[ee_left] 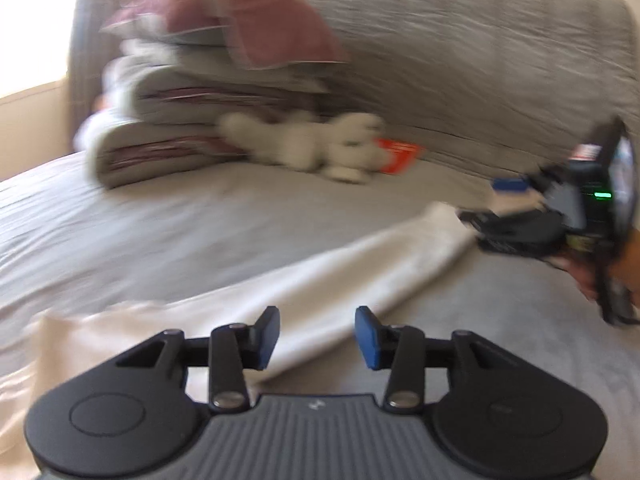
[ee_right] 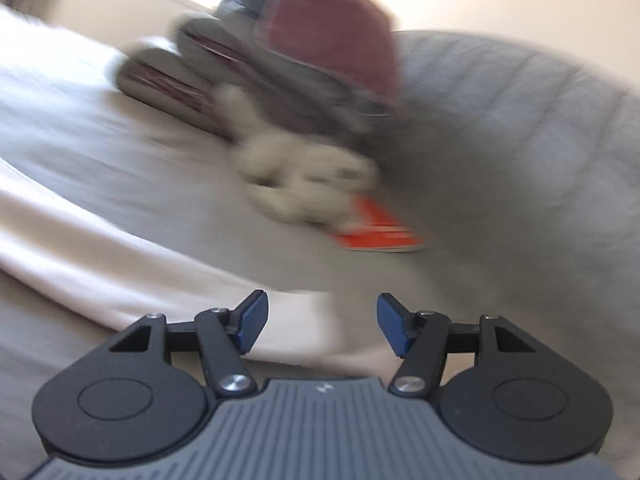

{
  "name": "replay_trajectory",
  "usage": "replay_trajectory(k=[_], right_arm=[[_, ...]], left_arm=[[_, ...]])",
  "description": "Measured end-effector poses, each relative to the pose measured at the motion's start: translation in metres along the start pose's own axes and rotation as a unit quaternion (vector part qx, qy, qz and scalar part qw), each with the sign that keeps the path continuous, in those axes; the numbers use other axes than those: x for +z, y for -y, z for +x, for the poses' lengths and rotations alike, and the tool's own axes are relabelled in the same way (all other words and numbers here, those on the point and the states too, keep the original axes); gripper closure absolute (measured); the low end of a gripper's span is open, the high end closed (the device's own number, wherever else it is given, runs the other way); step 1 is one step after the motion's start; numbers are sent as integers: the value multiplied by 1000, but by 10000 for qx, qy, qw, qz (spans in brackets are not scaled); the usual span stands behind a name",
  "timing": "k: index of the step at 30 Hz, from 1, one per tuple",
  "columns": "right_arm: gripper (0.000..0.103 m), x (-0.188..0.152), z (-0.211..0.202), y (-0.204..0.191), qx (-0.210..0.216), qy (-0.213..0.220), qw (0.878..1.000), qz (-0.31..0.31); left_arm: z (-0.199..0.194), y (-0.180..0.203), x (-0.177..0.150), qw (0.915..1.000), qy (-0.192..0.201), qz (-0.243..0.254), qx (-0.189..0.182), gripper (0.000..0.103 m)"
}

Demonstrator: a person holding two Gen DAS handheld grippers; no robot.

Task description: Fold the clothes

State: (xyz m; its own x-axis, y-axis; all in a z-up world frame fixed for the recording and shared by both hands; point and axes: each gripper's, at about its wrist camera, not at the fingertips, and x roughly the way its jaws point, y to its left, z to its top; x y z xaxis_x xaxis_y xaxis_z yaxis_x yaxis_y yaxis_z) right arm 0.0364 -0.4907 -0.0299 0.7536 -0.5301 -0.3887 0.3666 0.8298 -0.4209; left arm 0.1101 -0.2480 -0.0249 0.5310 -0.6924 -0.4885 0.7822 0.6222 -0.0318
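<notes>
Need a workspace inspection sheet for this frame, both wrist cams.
Surface: grey bedspread, wrinkled.
Job's things: white garment lying in a long strip across the bed, one end beside the right tool; cream cloth at the near left.
Clutter: stack of folded bedding topped by a maroon pillow; white plush toy; orange card.
Grippers: left tool open, holding nothing; right tool open, holding nothing.
Cables: nothing seen.
Surroundings: bright window at left; frames motion-blurred.
</notes>
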Motion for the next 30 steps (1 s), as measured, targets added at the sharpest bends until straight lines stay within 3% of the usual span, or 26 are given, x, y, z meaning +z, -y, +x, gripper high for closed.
replay_trajectory(k=[4,9,13,15,18,24,27,29,30], right_arm=[[40,17,5,-24,1478,-38,9874,568],[40,39,22,-67,2529,-122,9648,705],[40,46,32,-85,2427,-518,9670,570],[40,53,29,-86,2633,-438,9618,610],[40,71,27,-94,3184,-265,9447,739],[40,108,45,-133,4186,-230,9027,969],[40,115,57,-156,4258,-364,9000,860],[46,113,60,-171,4189,-428,9044,687],[68,110,60,-178,4154,-456,9068,562]], left_arm=[[-17,-37,-14,9976,-94,-208,657,59],[-47,-80,-32,9914,-153,-343,1253,58],[-89,-117,-43,9861,-109,-459,1591,58],[-109,-141,-45,9813,0,-574,1837,57],[-129,-177,-47,9716,77,-878,2197,57],[-128,-249,-67,9568,-233,-1720,2333,57],[-118,-264,-77,9531,-407,-1969,2261,57],[-116,-257,-76,9562,-440,-1909,2174,77],[-114,-253,-75,9581,-461,-1863,2127,94]])
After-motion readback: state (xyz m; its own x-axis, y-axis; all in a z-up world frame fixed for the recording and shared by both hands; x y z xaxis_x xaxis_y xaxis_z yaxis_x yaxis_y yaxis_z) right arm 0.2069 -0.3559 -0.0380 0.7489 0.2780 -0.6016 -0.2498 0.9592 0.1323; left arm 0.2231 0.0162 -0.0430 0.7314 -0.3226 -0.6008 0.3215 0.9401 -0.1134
